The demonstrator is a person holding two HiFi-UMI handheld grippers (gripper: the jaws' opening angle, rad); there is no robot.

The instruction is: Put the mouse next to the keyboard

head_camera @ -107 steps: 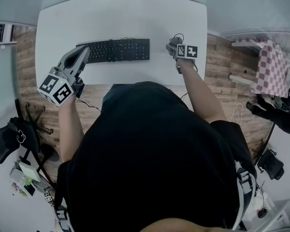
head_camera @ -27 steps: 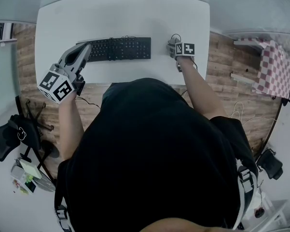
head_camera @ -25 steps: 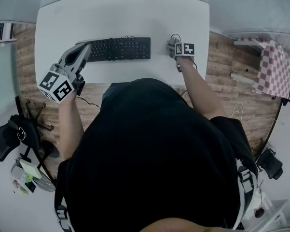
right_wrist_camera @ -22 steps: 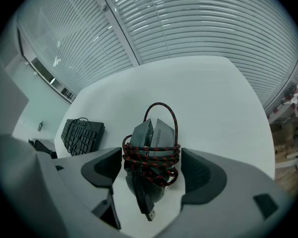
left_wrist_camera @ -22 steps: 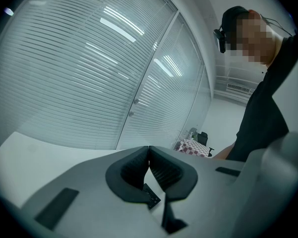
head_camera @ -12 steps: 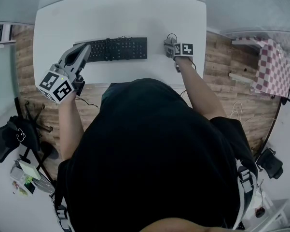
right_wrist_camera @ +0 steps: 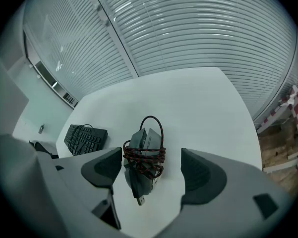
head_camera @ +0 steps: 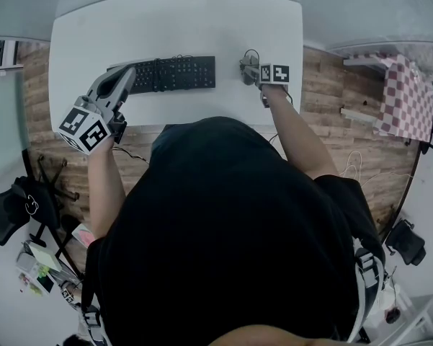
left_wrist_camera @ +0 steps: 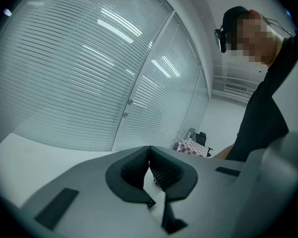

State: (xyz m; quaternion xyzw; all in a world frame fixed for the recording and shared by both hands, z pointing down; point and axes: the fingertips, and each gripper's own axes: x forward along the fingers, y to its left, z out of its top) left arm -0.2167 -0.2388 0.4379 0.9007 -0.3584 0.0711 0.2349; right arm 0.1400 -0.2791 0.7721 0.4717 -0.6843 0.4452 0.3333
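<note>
1. R gripper (right_wrist_camera: pixel 153 168): fingers spread open, clamping nothing; mouse (right_wrist_camera: pixel 143 155) sits between them, flat on the table (head_camera: pixel 173 20).
2. Mouse: red-black cable (right_wrist_camera: pixel 145 152) wound round it, USB plug (right_wrist_camera: pixel 138 199) sticking out. It lies just right of the keyboard (head_camera: pixel 166 73), w/ a small gap to its right end.
3. L gripper (left_wrist_camera: pixel 149 157): fingers closed together, nothing btwn them; held above the keyboard's left end.
</note>
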